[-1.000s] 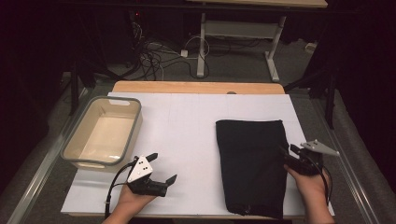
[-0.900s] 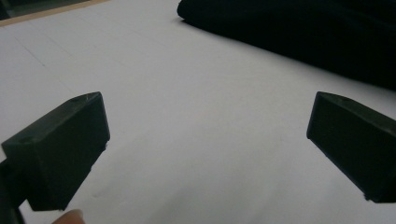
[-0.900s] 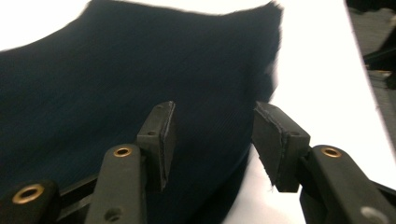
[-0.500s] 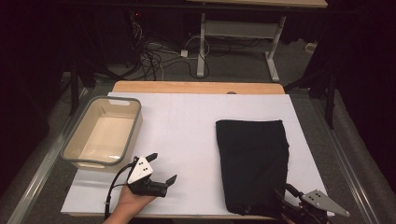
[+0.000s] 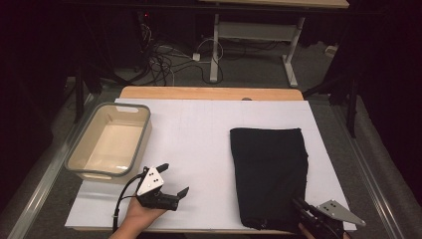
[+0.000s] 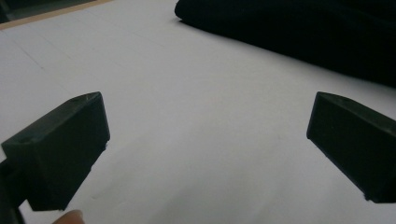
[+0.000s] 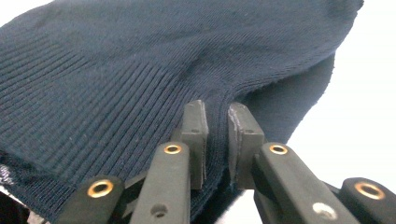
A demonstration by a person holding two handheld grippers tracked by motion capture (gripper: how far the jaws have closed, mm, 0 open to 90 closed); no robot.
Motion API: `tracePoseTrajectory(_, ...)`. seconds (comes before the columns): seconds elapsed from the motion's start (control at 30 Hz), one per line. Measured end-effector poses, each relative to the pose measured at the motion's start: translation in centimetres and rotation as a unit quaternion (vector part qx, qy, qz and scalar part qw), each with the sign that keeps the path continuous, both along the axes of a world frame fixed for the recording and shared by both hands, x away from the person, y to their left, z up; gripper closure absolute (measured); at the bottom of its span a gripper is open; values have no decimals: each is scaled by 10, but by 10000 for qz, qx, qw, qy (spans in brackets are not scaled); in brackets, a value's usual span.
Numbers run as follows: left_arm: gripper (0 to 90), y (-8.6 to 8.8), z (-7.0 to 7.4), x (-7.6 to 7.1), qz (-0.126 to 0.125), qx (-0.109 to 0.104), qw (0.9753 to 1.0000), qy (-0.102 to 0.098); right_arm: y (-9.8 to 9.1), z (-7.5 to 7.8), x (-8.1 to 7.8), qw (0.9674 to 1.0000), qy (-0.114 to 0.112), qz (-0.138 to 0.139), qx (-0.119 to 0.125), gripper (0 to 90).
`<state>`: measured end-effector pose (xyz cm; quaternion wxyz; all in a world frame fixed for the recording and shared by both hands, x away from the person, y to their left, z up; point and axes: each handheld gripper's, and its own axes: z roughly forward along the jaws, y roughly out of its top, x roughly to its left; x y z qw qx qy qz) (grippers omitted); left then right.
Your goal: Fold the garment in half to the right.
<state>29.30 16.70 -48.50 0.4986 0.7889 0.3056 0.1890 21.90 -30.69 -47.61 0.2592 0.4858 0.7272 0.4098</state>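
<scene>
Right hand-held gripper point(image 7: 217, 122): I see its jaws just closed, pinching the black cloth's point(image 5: 271, 169) near edge.
Left hand-held gripper point(image 5: 171, 180): jaws apart over the tabletop point(image 5: 199, 134).

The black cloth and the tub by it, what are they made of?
Black cloth: knitted fabric, matte; fine ribs show, pinched between the right tongs. Tub: probably plastic; smooth beige walls, grey rim, moulded handle slots.

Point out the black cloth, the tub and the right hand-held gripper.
black cloth point(image 5: 268, 174): high view, middle of the fabric.
tub point(image 5: 145, 133): high view, right rim.
right hand-held gripper point(image 7: 217, 122): right gripper view, between the fingertips pinching the cloth.
</scene>
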Motion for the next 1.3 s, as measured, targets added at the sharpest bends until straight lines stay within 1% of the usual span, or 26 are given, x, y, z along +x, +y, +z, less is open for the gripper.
tracePoseTrajectory(0.07, 0, 0, 0, 0, 3, -14, 10000, 0, -3, 3, -4, 9999, -87, -58, -23, 822)
tracePoseTrajectory(0.1, 0, 1, 0, 0, 6, -24, 10000, 2, -5, 5, -6, 9999, -126, -87, -6, 843)
tracePoseTrajectory(0.17, 0, 1, 0, 0, 9, -33, 10000, 1, -11, 10, -11, 9997, -205, -157, 13, 853)
tracePoseTrajectory(0.27, 0, 1, 0, 0, 6, -33, 10000, -1, -19, 12, -14, 9994, -242, -224, 44, 855)
tracePoseTrajectory(0.37, 0, 1, 0, 0, 6, -47, 10000, -7, -25, 5, -13, 9996, -101, -257, 30, 853)
tracePoseTrajectory(0.47, 0, 1, 0, 0, 2, -52, 10000, -13, -25, -6, -9, 9997, 79, -232, -14, 827)
tracePoseTrajectory(0.5, 0, 1, 0, 0, 0, -53, 10000, -13, -25, -8, -8, 9997, 128, -223, 8, 806)
tracePoseTrajectory(0.53, 0, 1, 0, 0, -1, -53, 10000, -13, -25, -8, -8, 9997, 125, -216, 31, 762)
tracePoseTrajectory(0.57, 0, 1, 0, 0, -3, -54, 10000, -11, -26, -7, -7, 9997, 84, -214, 57, 712)
tracePoseTrajectory(0.7, 0, 1, 0, 0, 8, -55, 10000, 10, -27, 1, -6, 9995, -72, -139, 287, 509)
tracePoseTrajectory(0.73, 0, 1, 0, 0, 17, -53, 10000, 16, -25, 2, -5, 9995, -92, -120, 278, 456)
tracePoseTrajectory(0.77, 0, 1, 0, 0, 23, -57, 10000, 19, -23, 3, -3, 9995, -126, -90, 272, 432)
tracePoseTrajectory(0.9, 0, 2, 0, 0, 25, -92, 9999, 34, -16, 6, 10, 9995, -198, 65, 228, 350)
tracePoseTrajectory(1.03, 0, 2, 0, 1, 19, -128, 9999, 35, -14, 7, 28, 9994, -274, 18, 190, 278)
tracePoseTrajectory(1.07, 0, 3, 0, 0, 22, -144, 9999, 30, -15, 7, 33, 9994, -281, 23, 191, 274)
tracePoseTrajectory(1.13, 0, 3, 0, 0, 26, -169, 9999, 22, -16, 6, 41, 9997, -224, 24, 129, 259)
tracePoseTrajectory(1.2, 0, 4, 0, 0, 29, -199, 9998, 8, -17, 4, 45, 9997, -182, 7, 157, 237)
tracePoseTrajectory(1.27, 0, 4, 0, 0, 21, -204, 9998, 9, -18, 3, 44, 9993, -277, -45, 249, 232)
tracePoseTrajectory(1.3, 0, 4, 0, 0, 20, -211, 9998, 19, -18, 3, 43, 9993, -293, -32, 237, 231)
